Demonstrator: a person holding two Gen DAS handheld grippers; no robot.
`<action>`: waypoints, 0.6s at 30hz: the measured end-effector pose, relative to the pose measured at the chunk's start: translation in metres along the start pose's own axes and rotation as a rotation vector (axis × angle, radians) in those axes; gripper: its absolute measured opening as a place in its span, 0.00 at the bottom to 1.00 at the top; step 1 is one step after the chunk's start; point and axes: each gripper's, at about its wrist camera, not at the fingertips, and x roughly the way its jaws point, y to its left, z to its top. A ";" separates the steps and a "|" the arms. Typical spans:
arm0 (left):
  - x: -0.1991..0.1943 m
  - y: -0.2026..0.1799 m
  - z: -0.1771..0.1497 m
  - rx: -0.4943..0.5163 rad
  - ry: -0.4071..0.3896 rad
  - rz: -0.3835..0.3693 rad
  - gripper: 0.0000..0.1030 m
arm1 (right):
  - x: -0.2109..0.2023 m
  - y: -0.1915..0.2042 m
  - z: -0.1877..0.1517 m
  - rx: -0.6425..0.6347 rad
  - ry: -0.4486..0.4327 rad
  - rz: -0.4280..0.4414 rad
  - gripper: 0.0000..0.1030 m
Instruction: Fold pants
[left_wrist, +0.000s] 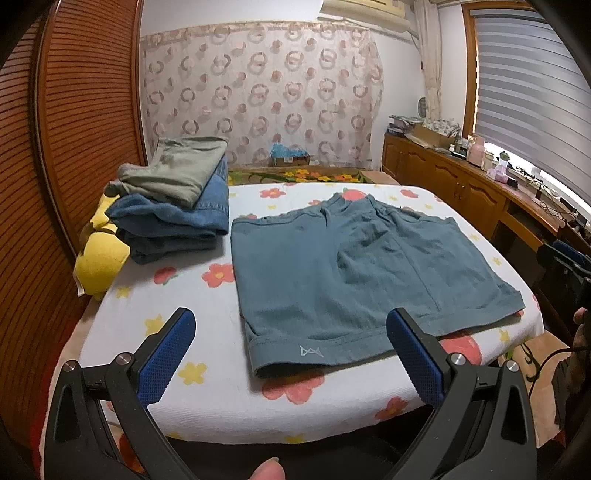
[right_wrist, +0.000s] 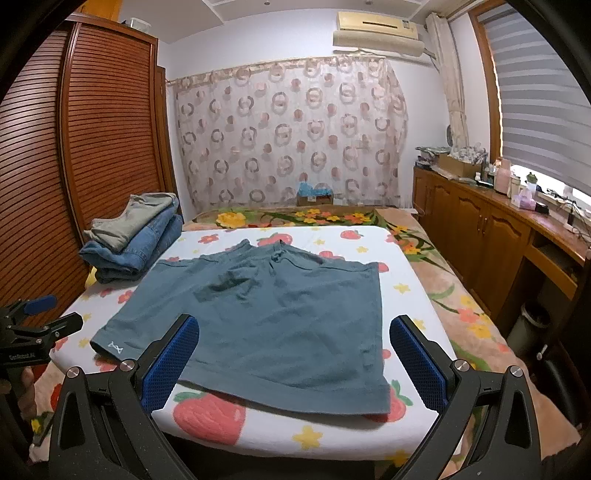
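Note:
Teal-grey shorts (left_wrist: 332, 269) lie flat on the white flowered cloth (left_wrist: 207, 332), waistband at the far side, leg hems toward me. A small white logo marks the near left hem. My left gripper (left_wrist: 290, 325) is open and empty, hovering near the front edge over the left leg hem. The shorts also show in the right wrist view (right_wrist: 266, 317). My right gripper (right_wrist: 293, 332) is open and empty, above the right leg hem. The left gripper shows at the left edge of the right wrist view (right_wrist: 40, 314).
A stack of folded clothes (left_wrist: 173, 206), olive on blue denim on yellow, sits at the far left of the cloth, also in the right wrist view (right_wrist: 136, 236). A slatted wooden wardrobe (left_wrist: 74, 147) stands left. Wooden cabinets (right_wrist: 498, 236) with clutter run along the right.

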 end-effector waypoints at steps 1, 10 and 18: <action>0.001 0.001 -0.001 -0.001 0.003 -0.004 1.00 | 0.000 0.000 0.000 -0.001 0.003 0.000 1.00; 0.028 0.017 -0.016 -0.017 0.064 0.002 1.00 | 0.010 -0.008 -0.003 -0.013 0.030 0.003 1.00; 0.049 0.035 -0.027 -0.061 0.136 -0.017 0.94 | 0.019 -0.016 -0.006 -0.009 0.084 0.004 1.00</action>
